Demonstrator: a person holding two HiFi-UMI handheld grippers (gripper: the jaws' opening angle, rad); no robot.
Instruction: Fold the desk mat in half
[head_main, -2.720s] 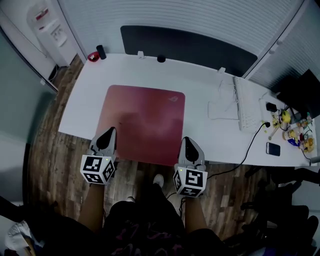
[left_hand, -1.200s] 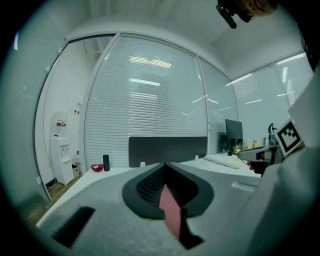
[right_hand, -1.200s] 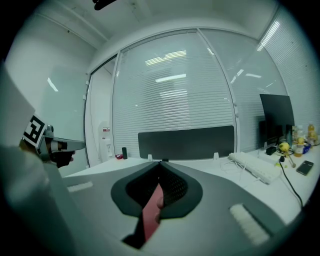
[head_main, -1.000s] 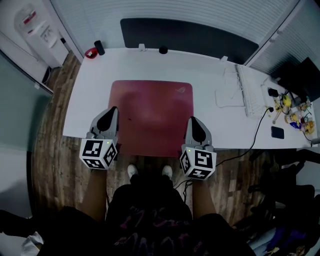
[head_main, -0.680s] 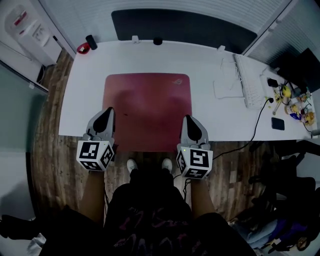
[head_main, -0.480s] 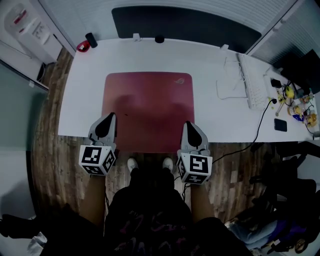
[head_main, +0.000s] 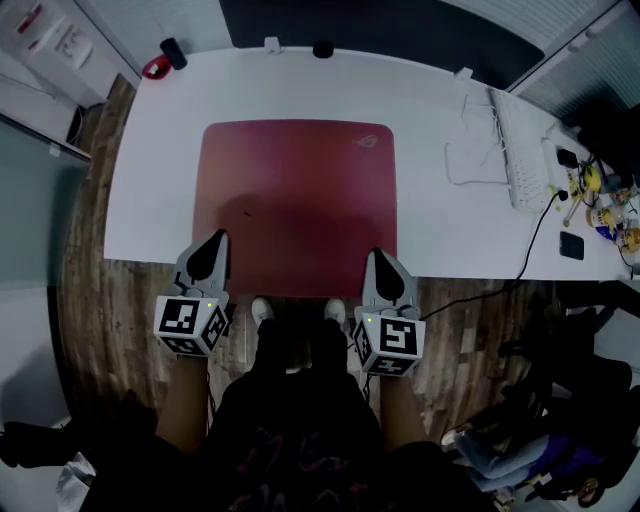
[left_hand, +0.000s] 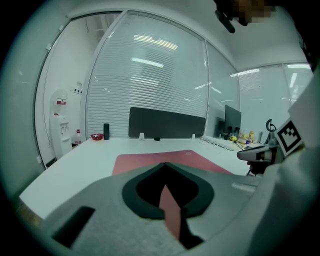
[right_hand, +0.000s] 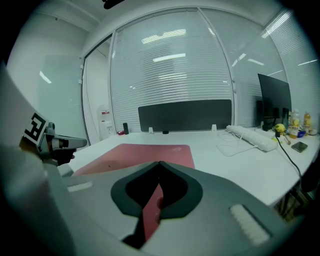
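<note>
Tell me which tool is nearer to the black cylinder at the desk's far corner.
Left. The left tool grips the desk mat at its near left corner, on the side of the black cylinder; the right tool grips the near right corner, farther across.

My left tool (head_main: 217, 238) and right tool (head_main: 373, 255) are grey, and each carries a cube of black-and-white square markers. The desk mat (head_main: 295, 200) is plain dull red on the white bench (head_main: 440, 225). The floor (head_main: 85, 300) is streaky brown wood planks.
</note>
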